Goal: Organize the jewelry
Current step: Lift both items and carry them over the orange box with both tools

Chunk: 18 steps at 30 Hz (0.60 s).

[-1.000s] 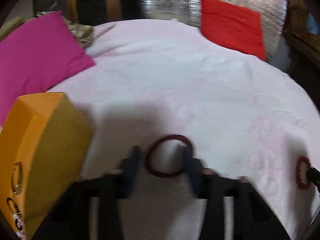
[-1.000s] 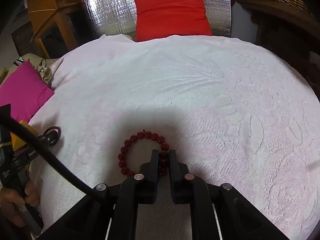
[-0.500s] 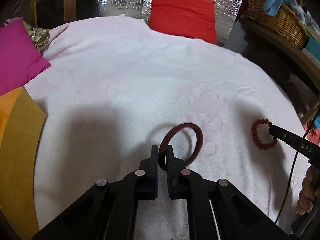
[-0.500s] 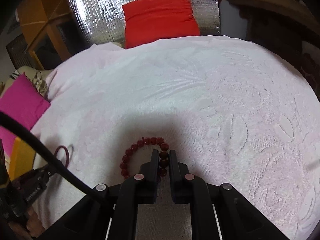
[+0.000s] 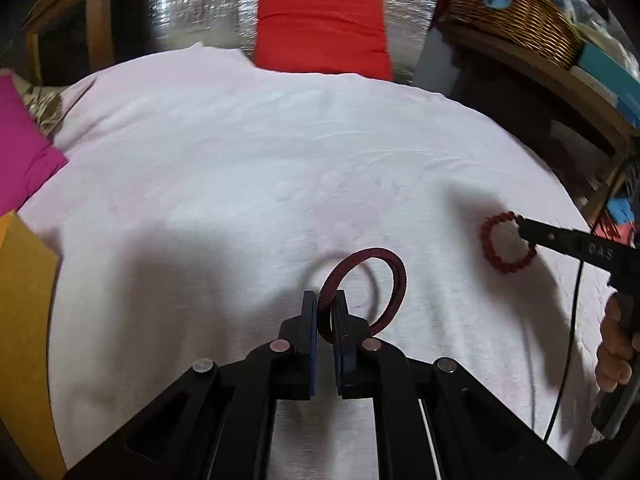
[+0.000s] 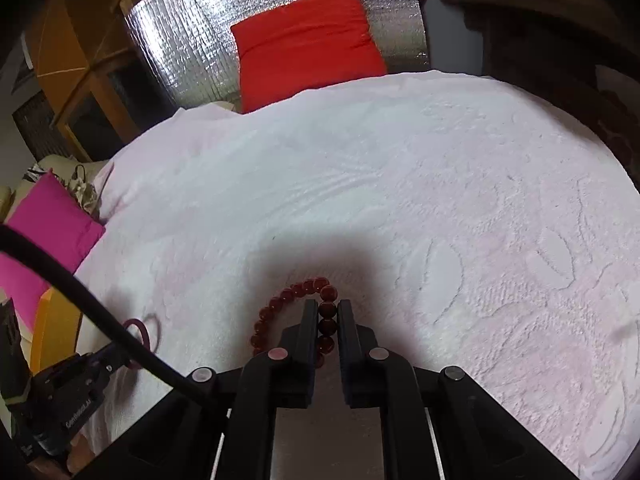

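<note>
My left gripper (image 5: 325, 300) is shut on a dark maroon ribbed bangle (image 5: 394, 280) and holds it tilted up off the white bedspread (image 5: 240, 160). My right gripper (image 6: 325, 308) is shut on a red beaded bracelet (image 6: 280, 300), lifted a little above the bedspread (image 6: 440, 200). The right gripper (image 5: 524, 226) and bracelet (image 5: 490, 240) also show at the right of the left wrist view. The left gripper with the bangle (image 6: 138, 330) shows at the lower left of the right wrist view. An orange jewelry box (image 5: 20, 300) stands at the left edge.
A red cushion (image 5: 320, 32) leans on silver foil at the far side. A magenta cushion (image 5: 20, 152) lies at the left. A wicker basket (image 5: 520, 20) sits on a shelf at the right. A black cable (image 6: 80, 292) crosses the right wrist view.
My left gripper closed on the maroon bangle and raised it off the bedspread, swinging right away from the orange box. My right gripper lifted the beaded bracelet slightly.
</note>
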Available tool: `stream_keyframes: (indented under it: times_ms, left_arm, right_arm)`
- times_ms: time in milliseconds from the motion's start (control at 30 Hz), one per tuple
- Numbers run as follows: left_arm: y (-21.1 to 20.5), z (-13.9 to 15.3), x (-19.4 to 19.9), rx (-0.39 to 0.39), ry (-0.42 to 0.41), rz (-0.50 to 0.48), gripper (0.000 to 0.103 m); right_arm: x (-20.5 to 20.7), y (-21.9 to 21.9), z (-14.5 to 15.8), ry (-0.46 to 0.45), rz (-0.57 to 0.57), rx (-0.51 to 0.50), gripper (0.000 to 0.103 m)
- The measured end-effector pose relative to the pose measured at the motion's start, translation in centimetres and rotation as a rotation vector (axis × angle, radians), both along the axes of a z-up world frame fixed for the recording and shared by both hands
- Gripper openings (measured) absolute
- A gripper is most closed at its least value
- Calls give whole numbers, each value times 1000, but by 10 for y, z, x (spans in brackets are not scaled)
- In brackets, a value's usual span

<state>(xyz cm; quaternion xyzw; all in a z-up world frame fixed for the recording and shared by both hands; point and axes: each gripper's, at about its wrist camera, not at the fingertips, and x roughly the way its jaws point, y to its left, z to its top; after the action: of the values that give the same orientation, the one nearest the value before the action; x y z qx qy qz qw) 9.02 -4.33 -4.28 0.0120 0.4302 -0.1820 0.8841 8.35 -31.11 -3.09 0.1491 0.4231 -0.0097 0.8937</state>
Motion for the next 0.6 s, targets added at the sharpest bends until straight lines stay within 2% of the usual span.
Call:
stream_keyframes:
  times_ms: [367, 600]
  left_arm:
    - [-12, 12, -10, -22, -22, -30, 7]
    - [-9, 29, -25, -21, -64, -15, 7]
  right_arm:
    - [-10, -5, 15, -73, 25, 49, 10]
    - [-22, 10, 34, -142, 75, 68, 10]
